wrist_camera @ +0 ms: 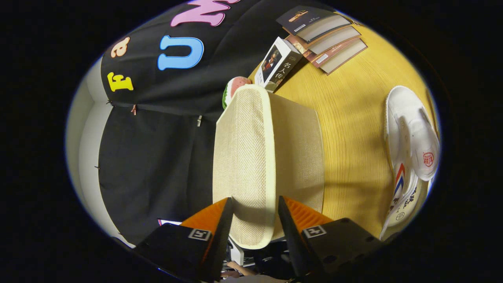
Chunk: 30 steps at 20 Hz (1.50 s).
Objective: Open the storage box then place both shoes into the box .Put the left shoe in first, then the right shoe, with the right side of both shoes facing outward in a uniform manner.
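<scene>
Jaws of the gripper [254, 204] clamp the woven lid [245, 157] of the fabric storage box [298, 153].

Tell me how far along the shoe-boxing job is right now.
Early: nothing looks finished. In hand: the gripper has its fingers on either side of the storage box lid, which stands between them over the box. Left: both white shoes lie on the table, not yet boxed.
</scene>
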Each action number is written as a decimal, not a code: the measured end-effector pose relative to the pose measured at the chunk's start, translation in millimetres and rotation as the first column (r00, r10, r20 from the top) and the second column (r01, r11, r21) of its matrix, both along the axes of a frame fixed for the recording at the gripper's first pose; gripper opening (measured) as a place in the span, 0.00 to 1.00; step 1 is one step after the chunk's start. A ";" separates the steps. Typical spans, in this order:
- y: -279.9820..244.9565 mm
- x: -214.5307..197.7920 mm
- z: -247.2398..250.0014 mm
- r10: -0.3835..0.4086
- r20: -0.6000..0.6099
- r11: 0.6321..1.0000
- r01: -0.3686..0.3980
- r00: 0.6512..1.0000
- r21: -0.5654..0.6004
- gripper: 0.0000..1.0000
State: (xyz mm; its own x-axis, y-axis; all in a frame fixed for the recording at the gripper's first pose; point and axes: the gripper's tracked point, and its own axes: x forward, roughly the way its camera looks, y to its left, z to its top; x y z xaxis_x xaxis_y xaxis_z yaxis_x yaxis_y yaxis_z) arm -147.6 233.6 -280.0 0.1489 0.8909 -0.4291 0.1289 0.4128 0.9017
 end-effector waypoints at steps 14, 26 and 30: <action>52.3 15.1 151.4 0.017 0.324 0.995 -0.048 0.946 0.090 0.08; 199.2 -34.7 187.5 0.220 0.409 0.953 -0.286 0.885 0.105 0.54; 213.4 -51.8 177.9 0.280 0.416 0.938 -0.339 0.865 0.074 0.97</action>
